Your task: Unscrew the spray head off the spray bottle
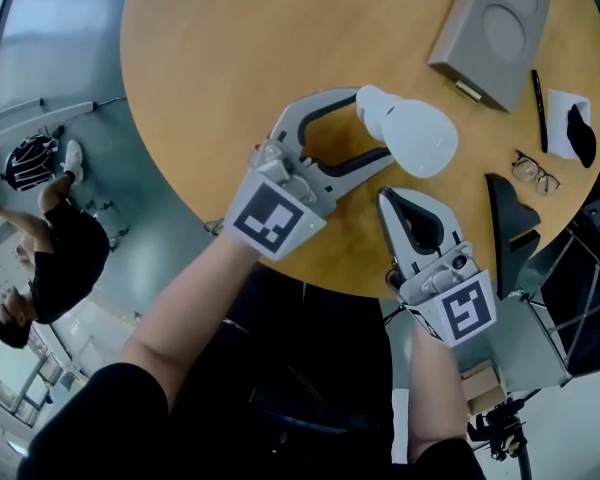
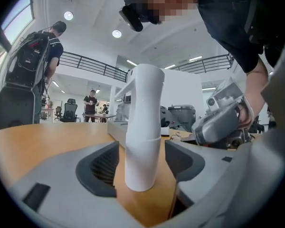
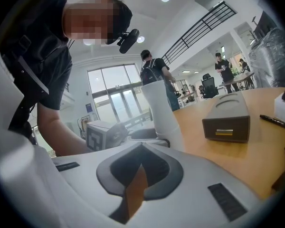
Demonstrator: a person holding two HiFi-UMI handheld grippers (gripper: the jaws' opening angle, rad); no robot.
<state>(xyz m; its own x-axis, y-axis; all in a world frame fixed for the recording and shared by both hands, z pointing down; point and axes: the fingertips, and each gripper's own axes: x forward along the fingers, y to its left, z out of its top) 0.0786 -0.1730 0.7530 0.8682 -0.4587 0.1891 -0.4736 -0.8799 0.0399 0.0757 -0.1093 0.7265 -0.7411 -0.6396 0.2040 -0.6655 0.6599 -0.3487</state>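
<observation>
- One white plastic spray bottle (image 1: 412, 136), the task's thing, stood upright on the round tan wooden table (image 1: 230, 48), a little in from its near edge. Its white spray head (image 1: 375, 103) appeared seated on top, not yet unscrewed.
- One grey left gripper (image 1: 368, 126) had its jaws spread wide, one on each side of the bottle's lower body. A gap showed on both sides and the pads were not pressing. It was judged to be placed so as to close on the body and steady it while the head was turned.
- One grey right gripper (image 1: 388, 200) had its jaws together with nothing between them. It lay low at the near edge, just beside the bottle and pointed toward it. It was judged idle; it would need to open and reach the head.
- One grey rectangular box with a round recess (image 1: 490, 33) sat toward the far right edge, well apart from the bottle.
- One black pen (image 1: 538, 108), one pair of thin-framed spectacles (image 1: 535, 173) and one white pad bearing a dark item (image 1: 565, 118) lay along the right edge.
- One black wedge-shaped stand (image 1: 510, 218) stood at the right edge, near the right gripper but not between it and the bottle.
- No obstruction was seen between either gripper and the bottle.
</observation>
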